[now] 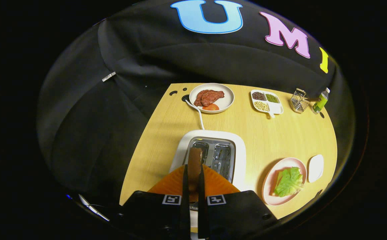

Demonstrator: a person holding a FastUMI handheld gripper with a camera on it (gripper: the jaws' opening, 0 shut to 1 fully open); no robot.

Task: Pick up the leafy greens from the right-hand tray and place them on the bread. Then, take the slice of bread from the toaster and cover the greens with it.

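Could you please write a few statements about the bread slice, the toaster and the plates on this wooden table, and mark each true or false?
1. The gripper has both fingers pressed on the brown bread slice, held edge-on above the white toaster. True.
2. The green leafy lettuce is still on the small white tray. False: it lies on the bread on the pink round plate; the small white tray beside it is bare.
3. The white round plate beyond the toaster holds reddish meat slices. True.
4. A second bread slice already covers the lettuce. False: the lettuce lies uncovered.
5. The toaster's white cord runs towards the white plate. True.
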